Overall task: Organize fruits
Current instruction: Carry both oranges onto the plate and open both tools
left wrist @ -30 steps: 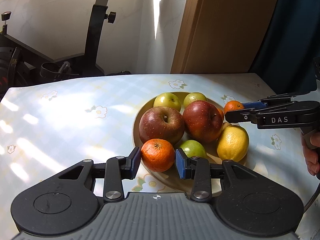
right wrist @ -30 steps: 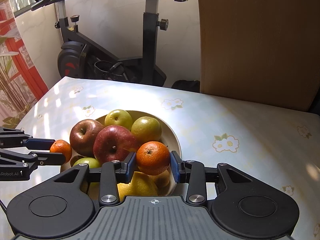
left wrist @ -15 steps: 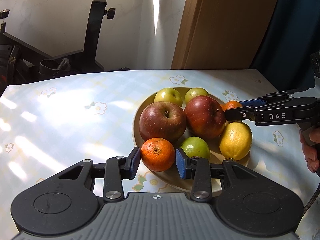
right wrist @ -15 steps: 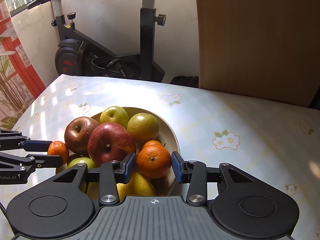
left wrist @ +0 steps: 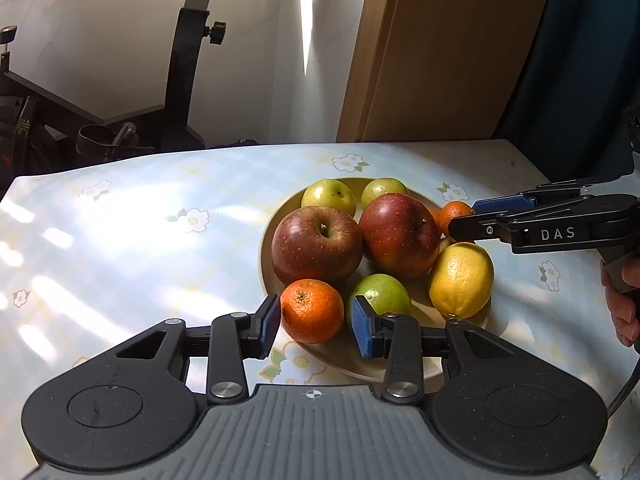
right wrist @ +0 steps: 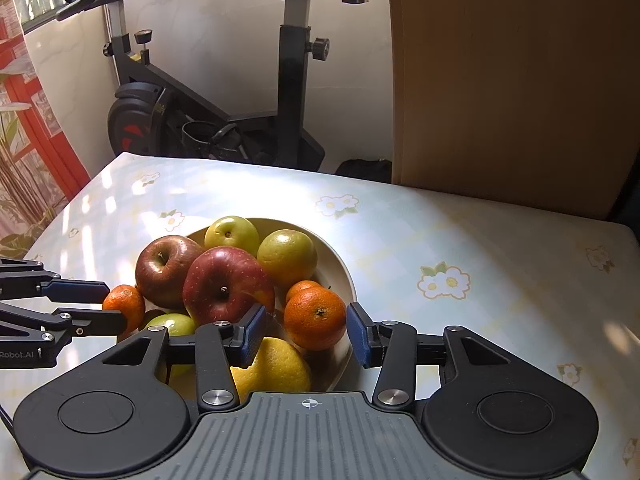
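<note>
A cream bowl on the flowered table holds two red apples, green apples, a lemon and tangerines. My left gripper is open; a tangerine rests between its blue pads at the bowl's near rim, with gaps on both sides. My right gripper is open around another tangerine, which rests on the lemon and a further tangerine at the bowl's right side. Each gripper shows in the other's view.
The table carries a pale checked cloth with flowers. An exercise bike stands behind the table by the wall. A wooden panel stands at the back right. A hand holds the right gripper.
Both grippers have opened: each tangerine was gripped a second ago and now sits loose between the pads. The right tangerine has come down into the bowl.
</note>
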The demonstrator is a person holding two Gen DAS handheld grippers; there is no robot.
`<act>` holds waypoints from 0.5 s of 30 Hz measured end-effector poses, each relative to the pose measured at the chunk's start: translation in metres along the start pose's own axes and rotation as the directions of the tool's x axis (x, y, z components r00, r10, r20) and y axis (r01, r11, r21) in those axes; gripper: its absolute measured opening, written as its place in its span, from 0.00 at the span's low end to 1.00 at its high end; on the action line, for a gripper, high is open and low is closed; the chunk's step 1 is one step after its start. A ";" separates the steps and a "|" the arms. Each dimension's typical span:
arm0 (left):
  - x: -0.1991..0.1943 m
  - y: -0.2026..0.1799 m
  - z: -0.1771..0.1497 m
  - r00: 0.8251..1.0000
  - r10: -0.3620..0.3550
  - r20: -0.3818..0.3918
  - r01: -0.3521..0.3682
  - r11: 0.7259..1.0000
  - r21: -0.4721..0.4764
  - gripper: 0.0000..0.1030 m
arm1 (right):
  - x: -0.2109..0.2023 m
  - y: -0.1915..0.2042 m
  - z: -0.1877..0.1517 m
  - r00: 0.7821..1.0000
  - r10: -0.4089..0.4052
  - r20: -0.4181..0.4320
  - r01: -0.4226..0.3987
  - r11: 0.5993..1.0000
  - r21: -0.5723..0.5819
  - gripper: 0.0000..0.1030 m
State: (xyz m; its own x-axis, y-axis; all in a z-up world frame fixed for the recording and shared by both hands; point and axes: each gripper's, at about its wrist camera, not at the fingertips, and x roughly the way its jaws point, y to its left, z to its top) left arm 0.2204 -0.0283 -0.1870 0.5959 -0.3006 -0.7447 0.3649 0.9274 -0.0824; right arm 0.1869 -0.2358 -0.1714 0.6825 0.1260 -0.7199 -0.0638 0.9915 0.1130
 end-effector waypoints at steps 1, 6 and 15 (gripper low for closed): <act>0.000 0.000 0.000 1.000 0.001 0.001 -0.001 1.000 -0.001 0.40 | 0.000 0.000 0.000 1.000 0.000 0.000 0.000 1.000 -0.001 0.40; -0.006 0.001 -0.001 1.000 0.002 0.012 -0.002 1.000 -0.009 0.40 | -0.004 0.002 0.000 1.000 -0.005 0.007 0.005 1.000 -0.006 0.41; -0.021 0.000 0.000 0.999 0.001 0.037 0.000 1.000 -0.009 0.40 | -0.018 0.010 -0.002 1.000 -0.012 0.019 0.012 1.000 -0.022 0.42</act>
State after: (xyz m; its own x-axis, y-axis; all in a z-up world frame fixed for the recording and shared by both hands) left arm 0.2077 -0.0220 -0.1712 0.6223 -0.3079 -0.7197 0.3585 0.9294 -0.0877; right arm 0.1728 -0.2285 -0.1588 0.6971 0.1136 -0.7079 -0.0716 0.9935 0.0890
